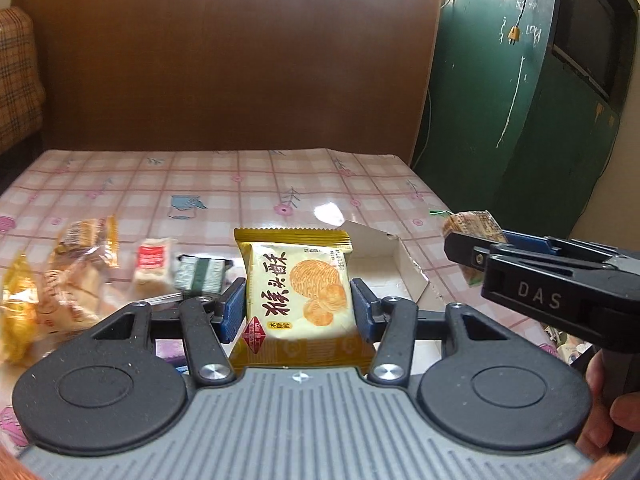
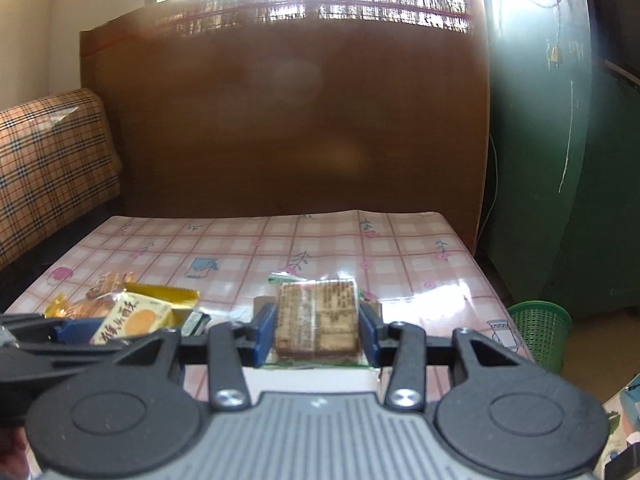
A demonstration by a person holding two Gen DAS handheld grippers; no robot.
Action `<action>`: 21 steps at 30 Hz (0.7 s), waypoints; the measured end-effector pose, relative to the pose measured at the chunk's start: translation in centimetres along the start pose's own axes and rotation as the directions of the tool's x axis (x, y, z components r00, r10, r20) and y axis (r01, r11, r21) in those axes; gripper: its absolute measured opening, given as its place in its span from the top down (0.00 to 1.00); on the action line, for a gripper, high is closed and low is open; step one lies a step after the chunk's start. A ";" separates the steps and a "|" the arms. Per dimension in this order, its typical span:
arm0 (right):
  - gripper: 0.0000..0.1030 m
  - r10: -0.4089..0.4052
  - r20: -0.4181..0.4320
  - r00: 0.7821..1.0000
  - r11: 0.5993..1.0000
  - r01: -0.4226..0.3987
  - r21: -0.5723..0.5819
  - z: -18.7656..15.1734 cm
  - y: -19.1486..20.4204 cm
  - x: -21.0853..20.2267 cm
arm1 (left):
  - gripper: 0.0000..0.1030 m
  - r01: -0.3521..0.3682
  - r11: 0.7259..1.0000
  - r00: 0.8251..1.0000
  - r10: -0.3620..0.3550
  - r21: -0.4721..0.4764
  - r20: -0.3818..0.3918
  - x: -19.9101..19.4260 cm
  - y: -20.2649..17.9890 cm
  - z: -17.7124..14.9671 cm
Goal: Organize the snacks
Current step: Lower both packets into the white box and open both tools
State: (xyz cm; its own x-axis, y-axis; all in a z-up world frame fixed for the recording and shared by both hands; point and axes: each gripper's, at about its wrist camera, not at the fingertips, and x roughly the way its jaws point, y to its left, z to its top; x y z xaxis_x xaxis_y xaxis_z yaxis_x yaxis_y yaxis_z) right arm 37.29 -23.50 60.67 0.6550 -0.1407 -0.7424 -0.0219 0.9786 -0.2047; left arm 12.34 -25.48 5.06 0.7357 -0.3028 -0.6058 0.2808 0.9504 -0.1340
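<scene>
My left gripper (image 1: 298, 306) is shut on a yellow biscuit packet (image 1: 298, 288) with red characters, held above the table. My right gripper (image 2: 316, 334) is shut on a brown wrapped snack bar (image 2: 316, 320) with a green edge. In the left wrist view the right gripper (image 1: 476, 246) reaches in from the right with that bar (image 1: 474, 222). In the right wrist view the left gripper (image 2: 76, 330) shows at the left with the yellow packet (image 2: 132, 318). An open white cardboard box (image 1: 384, 264) lies on the table behind the packet.
Several loose snacks lie at the table's left: golden-wrapped cakes (image 1: 84, 248), a red-and-white bar (image 1: 152, 264), a green-and-white one (image 1: 200, 274). The pink checked tablecloth (image 1: 240, 184) ends at a brown board (image 1: 240, 60). A green cabinet (image 1: 520, 100) and a green basket (image 2: 540, 332) stand right.
</scene>
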 end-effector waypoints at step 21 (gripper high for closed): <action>0.59 -0.006 -0.105 0.994 1.000 0.008 0.022 0.5 -2.2 8.2 | 0.41 0.019 1.000 0.995 -0.018 0.009 -0.097 11.3 -2.0 0.9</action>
State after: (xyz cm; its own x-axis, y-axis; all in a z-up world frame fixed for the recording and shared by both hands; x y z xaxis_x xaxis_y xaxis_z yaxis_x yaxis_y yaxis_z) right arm 43.10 -26.70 55.39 0.5719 -0.1614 -0.8043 0.0005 0.9805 -0.1964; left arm 20.62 -30.84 -0.77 0.6675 -0.3111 -0.6765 0.3002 0.9439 -0.1379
